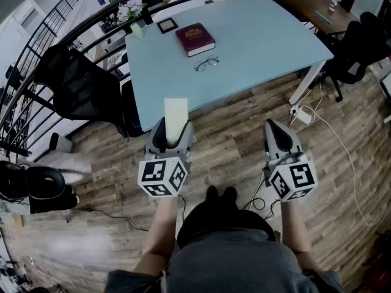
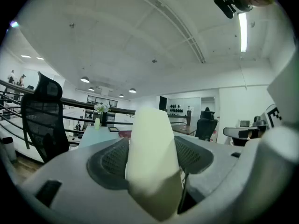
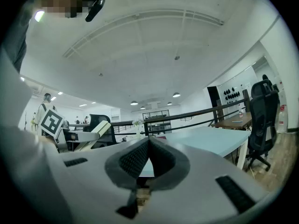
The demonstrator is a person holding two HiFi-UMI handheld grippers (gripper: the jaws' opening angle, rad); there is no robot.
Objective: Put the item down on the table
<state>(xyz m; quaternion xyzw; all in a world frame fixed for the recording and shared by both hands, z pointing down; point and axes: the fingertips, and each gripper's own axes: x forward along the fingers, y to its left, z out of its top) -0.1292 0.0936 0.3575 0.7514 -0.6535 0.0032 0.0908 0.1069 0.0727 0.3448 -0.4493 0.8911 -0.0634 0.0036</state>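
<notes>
My left gripper (image 1: 173, 128) is shut on a pale cream block (image 1: 176, 116) that stands upright between its jaws. It hangs over the wooden floor, just short of the near edge of the light blue table (image 1: 256, 35). In the left gripper view the block (image 2: 152, 157) fills the gap between the dark pads (image 2: 110, 160) and rises above them. My right gripper (image 1: 272, 127) hangs beside it on the right, shut with nothing in it; its tips (image 3: 148, 141) meet. From the right gripper view the block (image 3: 95, 135) shows at the left.
On the table lie a dark red book (image 1: 195, 39), a pair of glasses (image 1: 206, 63), a small square frame (image 1: 167, 24) and a vase of flowers (image 1: 135, 18). A black office chair (image 1: 79, 90) stands left of the table. A power strip and white cable (image 1: 302, 115) lie on the floor at the right.
</notes>
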